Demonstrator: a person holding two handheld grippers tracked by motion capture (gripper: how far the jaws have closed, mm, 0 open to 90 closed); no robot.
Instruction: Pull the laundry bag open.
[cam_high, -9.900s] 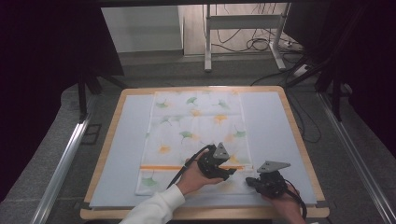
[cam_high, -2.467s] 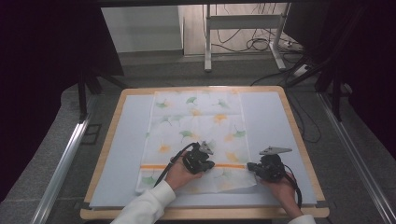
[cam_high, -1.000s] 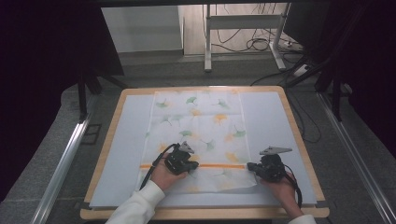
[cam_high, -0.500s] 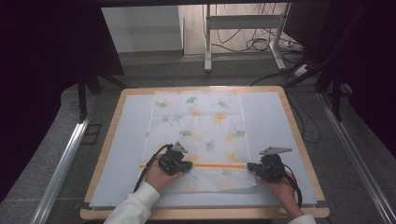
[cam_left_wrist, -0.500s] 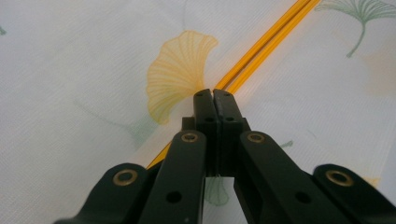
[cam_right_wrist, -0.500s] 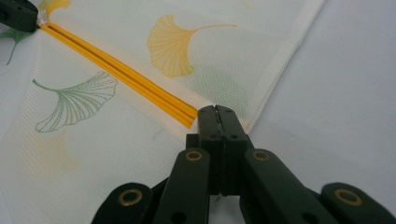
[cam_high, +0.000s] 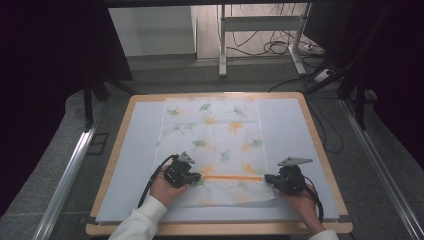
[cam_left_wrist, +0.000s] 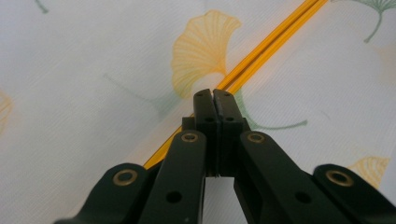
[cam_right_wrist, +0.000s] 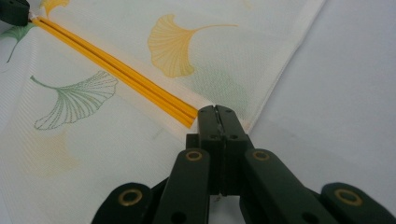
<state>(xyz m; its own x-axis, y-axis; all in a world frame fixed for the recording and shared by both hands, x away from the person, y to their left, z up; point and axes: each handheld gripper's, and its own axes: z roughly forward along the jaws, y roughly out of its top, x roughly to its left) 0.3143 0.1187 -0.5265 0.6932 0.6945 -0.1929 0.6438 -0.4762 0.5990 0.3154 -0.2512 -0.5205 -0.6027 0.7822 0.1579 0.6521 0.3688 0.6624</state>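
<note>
L gripper: black two-jaw left gripper (cam_left_wrist: 214, 94), jaws pressed together at the tips. Tips sit on the orange zip line; whether they pinch a zip pull or fabric, can't tell.
L gripper, high view: left gripper (cam_high: 191, 177) in the person's left hand (cam_high: 165, 187), white sleeve behind, at the left end of the exposed orange strip.
R gripper: black two-jaw right gripper (cam_right_wrist: 217, 111), jaws together too, tips right at the near end of the zip, close to the bag's side edge. Grip on fabric: can't tell.
R gripper, high view: right gripper (cam_high: 270, 179) in the right hand (cam_high: 300, 200), grey three-cornered plate on top.
Zip: thin orange double-line zipper (cam_high: 233, 177) runs straight between the two grippers, across the bag's near part.
Bag: white mesh laundry bag with green & yellow ginkgo-leaf print (cam_high: 215, 135), lying flat, lengthwise away from the person, mid-table.
Table: pale grey mat w/ wooden rim (cam_high: 115, 155); bag rests on it.
</note>
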